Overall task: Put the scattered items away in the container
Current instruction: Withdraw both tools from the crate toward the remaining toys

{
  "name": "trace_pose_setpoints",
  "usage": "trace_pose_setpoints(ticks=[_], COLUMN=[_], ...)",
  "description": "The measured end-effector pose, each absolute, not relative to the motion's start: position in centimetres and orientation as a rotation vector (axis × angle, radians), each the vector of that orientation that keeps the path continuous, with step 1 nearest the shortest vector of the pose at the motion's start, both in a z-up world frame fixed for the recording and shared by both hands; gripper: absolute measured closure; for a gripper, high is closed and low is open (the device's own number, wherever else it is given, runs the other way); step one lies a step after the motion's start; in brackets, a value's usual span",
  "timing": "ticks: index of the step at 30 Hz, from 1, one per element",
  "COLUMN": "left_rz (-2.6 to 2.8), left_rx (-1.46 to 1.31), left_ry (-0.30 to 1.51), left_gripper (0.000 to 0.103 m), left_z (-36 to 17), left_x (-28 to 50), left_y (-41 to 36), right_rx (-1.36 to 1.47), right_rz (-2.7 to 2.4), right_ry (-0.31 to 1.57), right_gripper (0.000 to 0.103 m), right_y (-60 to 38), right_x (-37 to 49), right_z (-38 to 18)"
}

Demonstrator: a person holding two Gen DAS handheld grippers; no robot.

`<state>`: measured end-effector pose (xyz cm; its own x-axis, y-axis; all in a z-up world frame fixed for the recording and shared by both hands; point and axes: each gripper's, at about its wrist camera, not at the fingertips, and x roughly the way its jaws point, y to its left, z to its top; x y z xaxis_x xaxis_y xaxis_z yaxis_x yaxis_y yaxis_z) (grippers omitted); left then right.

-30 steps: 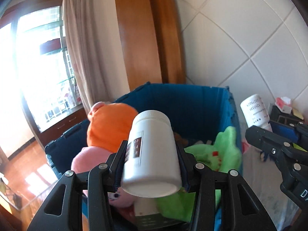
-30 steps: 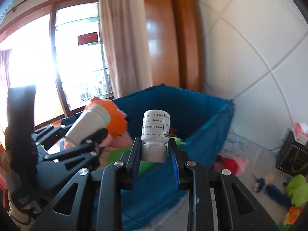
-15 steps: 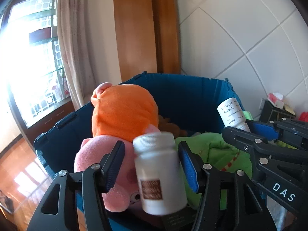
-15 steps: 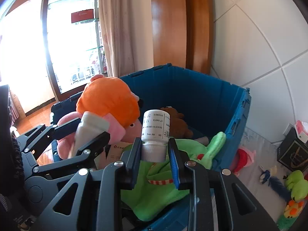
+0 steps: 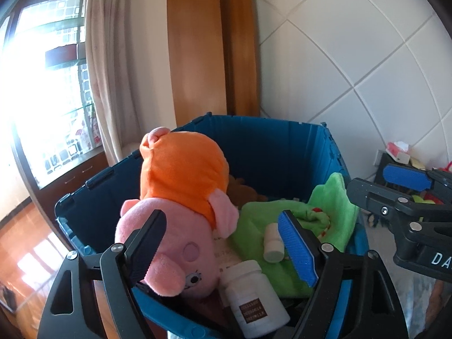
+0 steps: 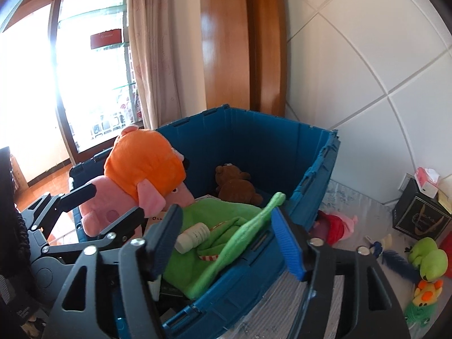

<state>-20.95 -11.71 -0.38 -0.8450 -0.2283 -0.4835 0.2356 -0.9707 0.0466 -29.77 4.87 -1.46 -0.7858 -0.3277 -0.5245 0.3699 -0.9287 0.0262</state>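
Both bottles are already lying in the blue crate [image 6: 262,152]: the large bottle [image 5: 255,299] at its near edge beside the pink pig [image 5: 172,248], the small bottle [image 6: 193,237] on the green plush [image 6: 226,226], while the left gripper [image 5: 226,248] and right gripper [image 6: 226,240] are seen with jaws opening and nothing pinched between them. The small bottle could be rolled off the sloping plush, or a jaw snagged in the fabric, if the grippers are withdrawn carelessly. Toys are left on the floor outside, a red plush [image 6: 336,227] against the crate, a green toy [image 6: 429,258] and an orange one [image 6: 423,293] farther right, near a black box [image 6: 418,214].
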Motion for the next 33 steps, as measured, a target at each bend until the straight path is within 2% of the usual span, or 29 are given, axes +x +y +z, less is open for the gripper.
trace_pose_setpoints(ticks=[2, 5, 10, 18, 24, 33], left_rz=[-2.816, -2.844, -2.893, -2.988, -3.017, -3.078], left_rx=[0.714, 0.685, 0.633, 0.643, 0.785, 0.962], left_ry=[0.017, 0.016, 0.032, 0.003, -0.027, -0.155], left_gripper=[0.016, 0.013, 0.002, 0.001, 0.001, 0.001], left_z=[0.0, 0.7, 1.8, 1.9, -1.4, -5.4], left_x=[-20.4, -19.8, -19.0, -18.9, -20.5, -24.5], left_y=[-10.9, -9.3, -5.1, 6.4, 14.7, 23.7], right_rx=[0.744, 0.712, 0.678, 0.739, 0.858, 1.061], right_rz=[-2.690, -2.745, -2.829, -2.956, -3.029, -3.184], right_ry=[0.075, 0.023, -0.021, -0.087, -0.143, -0.359], right_gripper=[0.011, 0.000, 0.000, 0.000, 0.000, 0.000], right_y=[6.2, 8.5, 14.3, 27.3, 37.0, 48.7], right_x=[-29.2, -28.1, -26.1, -22.9, -21.1, -19.3], right_z=[-1.1, -0.3, 0.7, -0.6, -3.5, -7.6])
